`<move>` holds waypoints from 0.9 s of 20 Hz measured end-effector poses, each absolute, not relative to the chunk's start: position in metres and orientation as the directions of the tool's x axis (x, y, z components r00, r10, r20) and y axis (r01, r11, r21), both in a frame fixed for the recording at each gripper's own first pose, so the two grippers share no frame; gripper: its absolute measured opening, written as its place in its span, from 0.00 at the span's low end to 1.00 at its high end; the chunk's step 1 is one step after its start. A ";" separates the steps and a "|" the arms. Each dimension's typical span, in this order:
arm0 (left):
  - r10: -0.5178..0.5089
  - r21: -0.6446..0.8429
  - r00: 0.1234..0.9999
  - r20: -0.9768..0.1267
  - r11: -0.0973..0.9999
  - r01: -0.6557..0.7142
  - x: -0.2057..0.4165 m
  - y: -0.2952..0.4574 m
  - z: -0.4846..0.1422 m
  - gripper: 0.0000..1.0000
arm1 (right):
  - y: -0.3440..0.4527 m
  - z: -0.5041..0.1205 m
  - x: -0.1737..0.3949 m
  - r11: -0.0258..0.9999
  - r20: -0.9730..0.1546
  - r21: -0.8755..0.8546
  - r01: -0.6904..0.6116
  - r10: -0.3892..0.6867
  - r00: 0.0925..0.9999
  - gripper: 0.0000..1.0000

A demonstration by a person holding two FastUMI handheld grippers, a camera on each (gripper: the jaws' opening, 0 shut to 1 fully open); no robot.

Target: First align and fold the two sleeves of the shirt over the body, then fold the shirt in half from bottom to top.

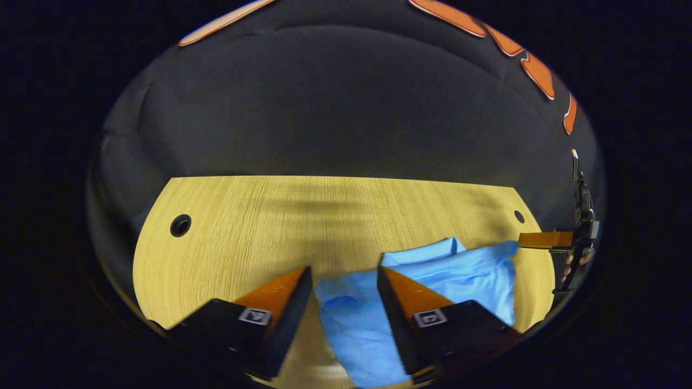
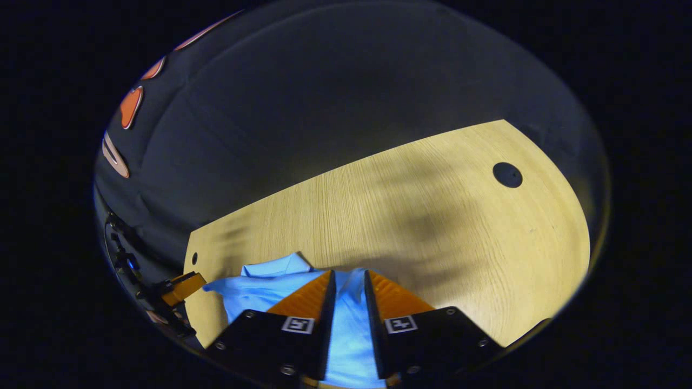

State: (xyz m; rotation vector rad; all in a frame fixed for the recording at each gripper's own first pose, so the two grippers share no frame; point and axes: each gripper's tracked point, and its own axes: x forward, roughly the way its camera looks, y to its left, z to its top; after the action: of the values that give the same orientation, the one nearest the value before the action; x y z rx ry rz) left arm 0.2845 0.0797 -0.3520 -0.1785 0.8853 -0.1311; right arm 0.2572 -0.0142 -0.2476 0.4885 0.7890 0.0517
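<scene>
A light blue shirt [image 1: 465, 273] lies rumpled on the wooden table [image 1: 243, 227], collar [image 1: 427, 251] toward the far side. My left gripper [image 1: 343, 273] hovers open over the shirt's left part, with cloth showing in the wide gap. My right gripper [image 1: 543, 239] shows at the shirt's right corner, held by a hand [image 1: 567, 265]. In the right gripper view, the right gripper [image 2: 349, 275] stands over the shirt [image 2: 259, 292] with a narrow gap between its fingers and blue cloth visible in it. The left gripper [image 2: 181, 289] is at the far left beside the shirt.
The table [image 2: 432, 216] has round cable holes [image 1: 180, 225] [image 2: 507, 175] near its far corners. The black cloth wall [image 1: 346, 108] rises right behind the table's far edge. Bare wood stretches beyond the shirt.
</scene>
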 end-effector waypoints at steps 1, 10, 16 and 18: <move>-0.187 -0.216 0.629 -0.755 0.976 0.031 0.279 0.082 -0.345 0.81 | -0.016 -0.244 0.254 0.900 -0.660 0.421 0.117 0.216 0.719 0.53; -0.131 -0.148 0.731 -0.670 0.988 0.042 0.213 0.071 -0.250 1.00 | -0.012 -0.174 0.180 0.918 -0.541 0.397 0.007 0.227 0.810 0.94; -0.126 -0.111 0.833 -0.539 0.991 0.078 0.152 0.041 -0.162 0.99 | -0.022 -0.120 0.114 0.958 -0.442 0.278 -0.072 0.194 0.875 0.96; -0.120 -0.097 0.870 -0.479 0.992 0.083 0.129 0.036 -0.133 0.99 | -0.027 -0.101 0.089 0.964 -0.402 0.248 -0.098 0.195 0.895 0.96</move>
State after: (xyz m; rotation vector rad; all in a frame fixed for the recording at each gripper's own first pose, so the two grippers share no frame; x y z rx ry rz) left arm 0.1289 0.0358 -0.1326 -0.0737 0.5055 -0.1061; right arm 0.0888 -0.0270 -0.1013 0.2253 0.4385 0.1532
